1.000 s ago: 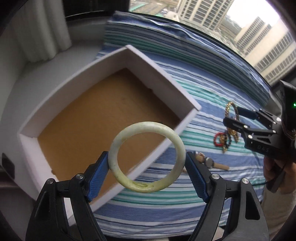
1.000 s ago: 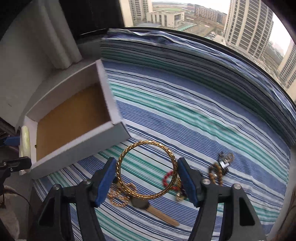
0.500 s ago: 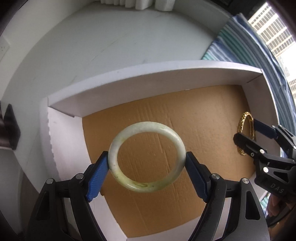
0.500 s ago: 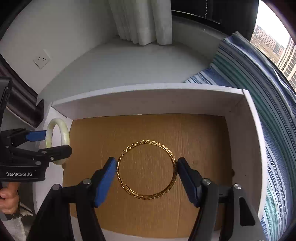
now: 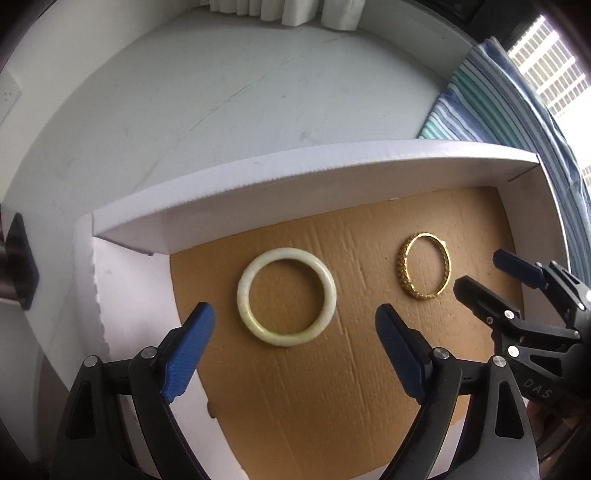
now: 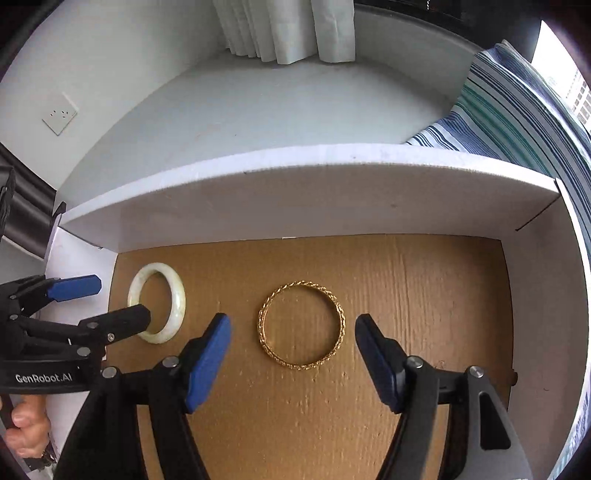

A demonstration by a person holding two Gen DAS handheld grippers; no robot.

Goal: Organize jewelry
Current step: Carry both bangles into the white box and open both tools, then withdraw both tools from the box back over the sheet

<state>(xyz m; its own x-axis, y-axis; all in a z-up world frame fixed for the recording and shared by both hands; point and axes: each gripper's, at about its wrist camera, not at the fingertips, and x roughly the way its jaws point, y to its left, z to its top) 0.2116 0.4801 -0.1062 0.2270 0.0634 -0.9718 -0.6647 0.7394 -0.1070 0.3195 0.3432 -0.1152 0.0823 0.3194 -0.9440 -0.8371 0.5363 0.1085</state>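
A pale jade bangle [image 5: 243,299] lies flat on the brown floor of a white cardboard box [image 5: 295,177]. My left gripper [image 5: 294,312] hangs just above it, jaws opening, blue pads clear of the ring on both sides. To its right lies a gold chain-pattern bangle [image 5: 403,271], beside my right gripper [image 5: 479,269]. In the right wrist view the gold bangle [image 6: 263,325] rests on the box floor between the spread pads of my open right gripper [image 6: 292,320], touching neither. The jade bangle [image 6: 179,295] lies at the left, partly behind my left gripper [image 6: 122,300].
The box [image 6: 314,192] sits on a white ledge [image 5: 184,92] with tall walls on all sides. A blue, green and white striped cloth [image 6: 517,103] lies to the right. White curtains [image 6: 288,29] hang behind, by a wall socket [image 6: 59,112]. A hand [image 6: 26,424] grips the left tool.
Both grippers came from over the striped cloth to above the box. Each then let go: the jade and gold bangles dropped from the pads onto the box floor, and the jaws stand wider.
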